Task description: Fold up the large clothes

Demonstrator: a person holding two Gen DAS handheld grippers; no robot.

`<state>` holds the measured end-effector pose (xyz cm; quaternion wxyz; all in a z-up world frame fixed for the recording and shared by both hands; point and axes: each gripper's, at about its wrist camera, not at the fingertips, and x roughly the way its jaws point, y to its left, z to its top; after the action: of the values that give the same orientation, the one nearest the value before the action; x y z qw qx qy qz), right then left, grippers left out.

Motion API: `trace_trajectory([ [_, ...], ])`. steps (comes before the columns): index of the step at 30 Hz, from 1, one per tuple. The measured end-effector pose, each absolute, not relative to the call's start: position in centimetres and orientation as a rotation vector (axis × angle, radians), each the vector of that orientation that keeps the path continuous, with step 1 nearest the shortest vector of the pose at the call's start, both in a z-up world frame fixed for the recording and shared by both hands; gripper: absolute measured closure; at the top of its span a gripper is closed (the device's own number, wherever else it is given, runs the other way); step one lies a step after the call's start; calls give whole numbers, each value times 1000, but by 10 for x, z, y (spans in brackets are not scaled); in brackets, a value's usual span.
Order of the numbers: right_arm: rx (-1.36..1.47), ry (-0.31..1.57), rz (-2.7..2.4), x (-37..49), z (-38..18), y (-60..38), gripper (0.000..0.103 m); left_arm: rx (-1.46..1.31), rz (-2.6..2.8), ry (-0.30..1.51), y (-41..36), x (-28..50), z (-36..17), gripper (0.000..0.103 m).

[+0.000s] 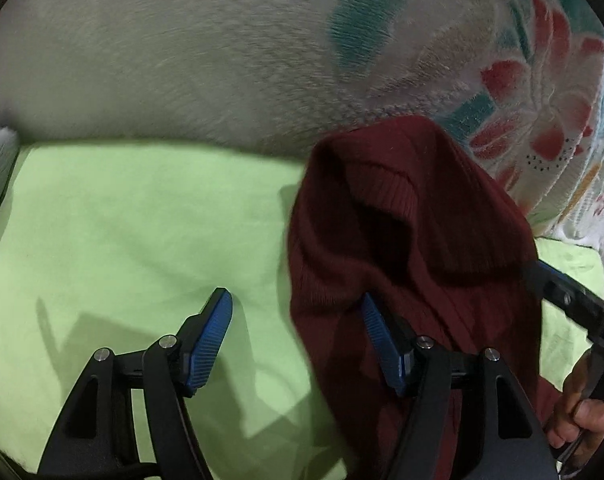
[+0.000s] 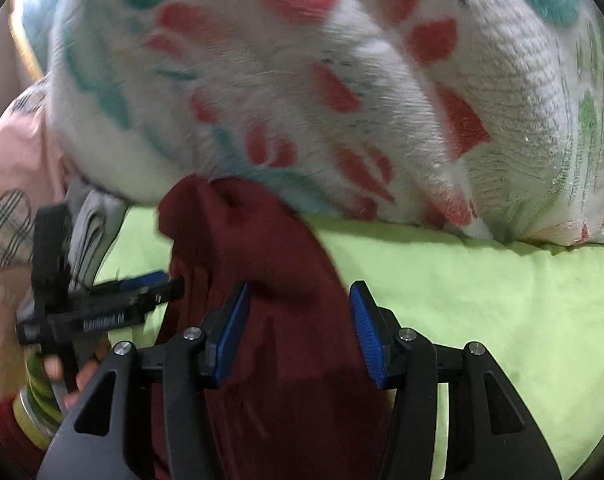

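A dark red ribbed knit garment (image 1: 401, 216) lies bunched on a light green sheet (image 1: 122, 220), its ribbed hem folded over on top. My left gripper (image 1: 298, 308) is open; the garment's left edge lies over its right finger and the left finger is over bare sheet. In the right wrist view the garment (image 2: 262, 248) runs between the open jaws of my right gripper (image 2: 300, 300) and under them, not pinched. The right gripper also shows in the left wrist view (image 1: 573, 304) at the garment's right side. The left gripper shows in the right wrist view (image 2: 142, 292), blurred.
A fluffy white blanket with red and teal flowers (image 2: 341, 80) is piled along the back of the sheet; it also shows in the left wrist view (image 1: 541, 100). A pink cloth with heart prints (image 2: 10, 184) and a grey folded cloth (image 2: 90, 224) lie at the left.
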<state>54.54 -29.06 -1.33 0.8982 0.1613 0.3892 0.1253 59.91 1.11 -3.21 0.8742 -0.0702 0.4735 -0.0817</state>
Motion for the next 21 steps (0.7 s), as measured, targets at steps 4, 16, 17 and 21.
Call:
trace_trajectory([
  [4,361,828,238,550,-15,-299,99,-115,-216,960,0,599,-31,94],
  [16,325,610,189,426,48,-340,99,-95,-399,740,-9,486,45,97],
  [17,321,595,188,409,52,-343,99,-84,-419,715,-11,465,50,97],
  [21,328,547,192,341,55,-348,99,-77,-468,663,-18,399,53,97],
])
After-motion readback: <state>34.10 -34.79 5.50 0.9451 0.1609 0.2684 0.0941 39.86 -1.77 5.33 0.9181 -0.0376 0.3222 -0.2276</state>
